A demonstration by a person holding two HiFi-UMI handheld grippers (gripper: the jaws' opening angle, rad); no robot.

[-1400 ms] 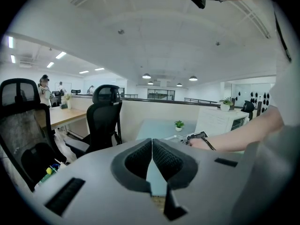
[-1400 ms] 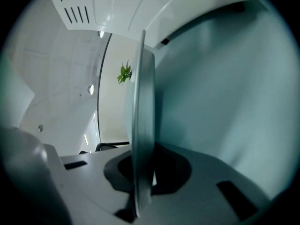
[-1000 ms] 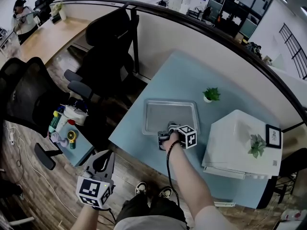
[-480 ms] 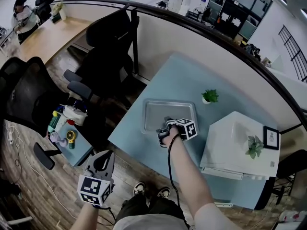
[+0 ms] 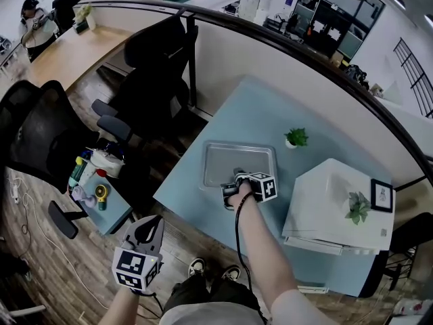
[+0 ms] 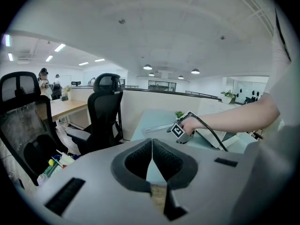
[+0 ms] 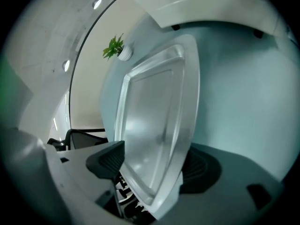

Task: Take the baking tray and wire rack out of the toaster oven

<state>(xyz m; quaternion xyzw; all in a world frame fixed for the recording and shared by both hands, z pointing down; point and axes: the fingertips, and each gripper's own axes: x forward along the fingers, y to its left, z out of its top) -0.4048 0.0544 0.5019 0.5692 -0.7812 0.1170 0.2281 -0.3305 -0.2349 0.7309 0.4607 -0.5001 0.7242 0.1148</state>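
Tray: shallow rectangular silver metal baking tray (image 5: 230, 161) lies flat on the pale blue table top (image 5: 264, 110), out of the white box-shaped toaster oven (image 5: 331, 195) and just beside its front. Tray holds nothing.

Right gripper (image 5: 236, 178): at the tray's near short edge, angled down at it. Jaws have just been opening and now stand well apart, with the tray's raised rim between them. In the right gripper view the dark ribbed pad (image 7: 108, 159) on the left sits over the tray's inner floor with a gap showing. The other pad (image 7: 201, 165) is on the outer side under the rim. It looks clear of the metal, but the rim covers part of it, so contact there is not certain. No grip on the tray.

Left gripper (image 5: 147, 227): held low at the person's left side, over the wooden floor (image 5: 40, 249), well apart from the table. Left gripper view shows its two dark pads closed tip to tip, nothing between them.

Other: small green potted plant in a white pot (image 5: 295, 137) stands on the table beyond the tray's far right corner, apart from it. Black office chair (image 5: 155, 66) off the table's left side.
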